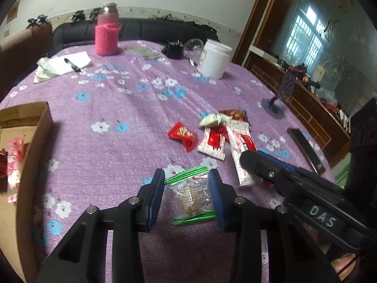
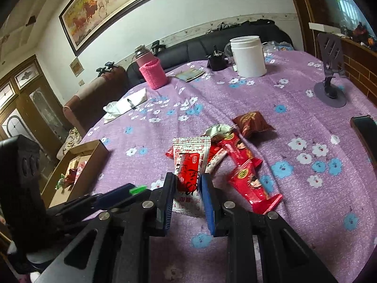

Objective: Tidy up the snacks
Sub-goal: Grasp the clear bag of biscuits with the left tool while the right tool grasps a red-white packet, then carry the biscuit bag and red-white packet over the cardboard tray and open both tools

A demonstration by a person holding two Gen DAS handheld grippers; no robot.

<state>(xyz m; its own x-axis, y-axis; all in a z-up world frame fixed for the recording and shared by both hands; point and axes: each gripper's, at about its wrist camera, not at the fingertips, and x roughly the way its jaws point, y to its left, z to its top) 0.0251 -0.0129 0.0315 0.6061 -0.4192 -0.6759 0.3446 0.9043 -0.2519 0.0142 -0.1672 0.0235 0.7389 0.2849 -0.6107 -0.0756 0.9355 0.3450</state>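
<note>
My left gripper [image 1: 186,176] straddles a clear snack packet with green ends [image 1: 191,194]; its blue pads touch both sides of it. My right gripper [image 2: 187,181] is closed on a white-and-red snack packet [image 2: 189,162], whose near end passes between the pads; the same gripper shows in the left wrist view [image 1: 253,159] beside a long white packet [image 1: 242,151]. A pile of red and white packets [image 2: 238,151] lies just beyond. A cardboard box [image 2: 94,151] with several snacks in it stands at the table's left edge, and it also shows in the left wrist view [image 1: 40,127].
On the purple flowered tablecloth [image 1: 117,108] stand a pink flask [image 1: 107,31], a white tub [image 1: 214,57], a phone stand [image 2: 329,80], papers with a pen [image 1: 70,64] and a dark phone [image 1: 306,149] at the right edge. A black sofa [image 1: 153,29] is behind.
</note>
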